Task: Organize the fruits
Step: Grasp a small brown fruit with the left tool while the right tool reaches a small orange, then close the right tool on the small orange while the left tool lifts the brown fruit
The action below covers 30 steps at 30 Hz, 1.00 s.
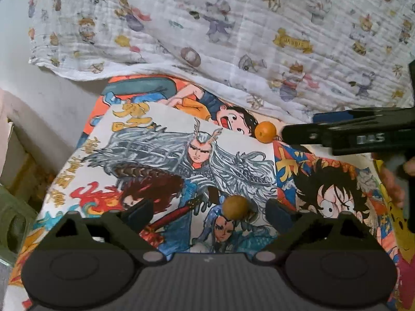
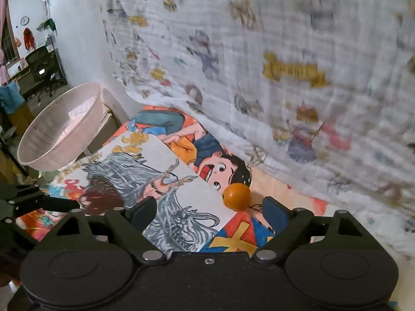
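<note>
Task status: not started. Both fruits lie loose on the surface [image 1: 160, 134]. Left gripper [image 1: 210, 207]: jaws spread; brown fruit [image 1: 235, 206] between them, unpinched. Right gripper [image 2: 210, 207]: jaws spread; orange fruit [image 2: 236, 196] ahead at 1 o'clock. Bowl [image 2: 52, 140] at 10 o'clock appears empty. Remaining: grasp and sort both.

hanging cloth [image 2: 285, 77] close behind orange fruit [image 2: 236, 196]

The far cloth [image 1: 233, 26] looks soft, crinkled and matt. The drawn paper sheets [image 1: 160, 155] lie smooth and matt, and the left basin [image 2: 59, 132] is glossy plastic.
</note>
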Tool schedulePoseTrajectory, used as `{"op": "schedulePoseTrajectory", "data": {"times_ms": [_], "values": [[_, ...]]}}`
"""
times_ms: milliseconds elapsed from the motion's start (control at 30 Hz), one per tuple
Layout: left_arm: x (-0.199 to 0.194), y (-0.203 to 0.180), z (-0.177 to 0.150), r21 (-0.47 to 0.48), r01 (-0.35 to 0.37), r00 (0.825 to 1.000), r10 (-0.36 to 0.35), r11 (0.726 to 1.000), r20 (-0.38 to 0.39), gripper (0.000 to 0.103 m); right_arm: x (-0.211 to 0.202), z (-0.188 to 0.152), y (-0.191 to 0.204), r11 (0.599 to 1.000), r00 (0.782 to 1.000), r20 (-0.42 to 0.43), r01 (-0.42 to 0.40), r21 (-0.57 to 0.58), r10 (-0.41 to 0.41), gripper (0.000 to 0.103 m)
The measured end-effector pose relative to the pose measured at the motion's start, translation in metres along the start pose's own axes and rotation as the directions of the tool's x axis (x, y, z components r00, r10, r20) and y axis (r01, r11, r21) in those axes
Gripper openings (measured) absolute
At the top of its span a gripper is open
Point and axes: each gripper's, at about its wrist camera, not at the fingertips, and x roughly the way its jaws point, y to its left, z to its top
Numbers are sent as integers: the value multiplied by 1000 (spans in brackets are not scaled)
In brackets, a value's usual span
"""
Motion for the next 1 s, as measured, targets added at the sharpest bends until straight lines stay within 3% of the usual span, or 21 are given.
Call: {"op": "schedulePoseTrajectory", "data": {"times_ms": [533, 1000], "values": [[28, -24, -2, 88, 23, 999, -19, 996, -40, 72, 52, -17, -7, 996, 999, 19, 39, -79, -38, 73], [39, -26, 5, 99, 19, 997, -11, 995, -75, 44, 67, -20, -9, 993, 998, 38, 62, -102, -58, 49]]}}
